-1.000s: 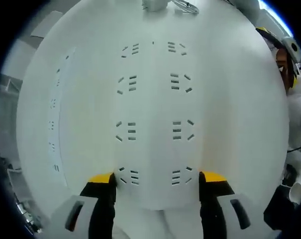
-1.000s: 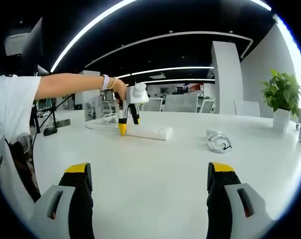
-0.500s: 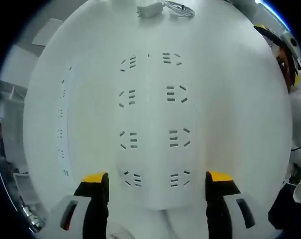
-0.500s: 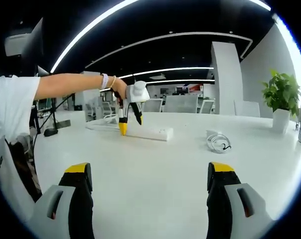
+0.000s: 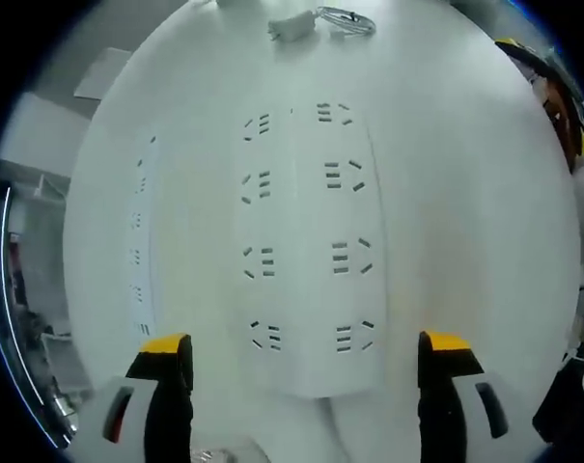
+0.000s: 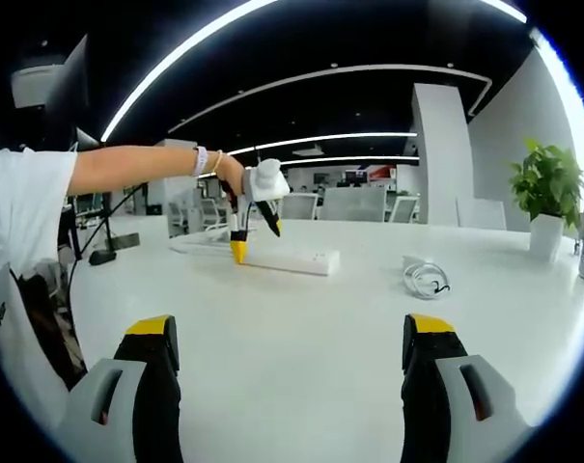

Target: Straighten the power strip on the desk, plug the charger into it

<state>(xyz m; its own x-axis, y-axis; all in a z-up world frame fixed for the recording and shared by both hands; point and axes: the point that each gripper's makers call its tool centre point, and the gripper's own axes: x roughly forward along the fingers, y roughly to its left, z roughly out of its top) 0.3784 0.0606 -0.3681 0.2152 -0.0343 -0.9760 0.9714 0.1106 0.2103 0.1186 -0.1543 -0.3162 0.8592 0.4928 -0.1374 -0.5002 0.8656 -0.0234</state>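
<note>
The white power strip (image 5: 306, 241) lies flat on the white desk (image 6: 301, 357), two columns of sockets running away from me in the left gripper view. My left gripper (image 5: 306, 345) hangs over its near end, open, with a jaw on either side and a gap to each edge. The white charger (image 5: 292, 27) with its coiled cable (image 5: 345, 19) lies beyond the strip's far end. In the right gripper view the left gripper (image 6: 255, 239) stands tip-down at the power strip (image 6: 287, 258), and the charger (image 6: 425, 278) rests to its right. My right gripper (image 6: 287, 347) is open, low over the desk, holding nothing.
A person's bare arm (image 6: 137, 166) reaches in from the left. A potted plant (image 6: 547, 188) stands at the far right of the desk. Office chairs (image 6: 354, 201) line the far side.
The left gripper's jaws have spread wider, off the strip's sides, and it has pulled back a little. The right gripper has stayed still.
</note>
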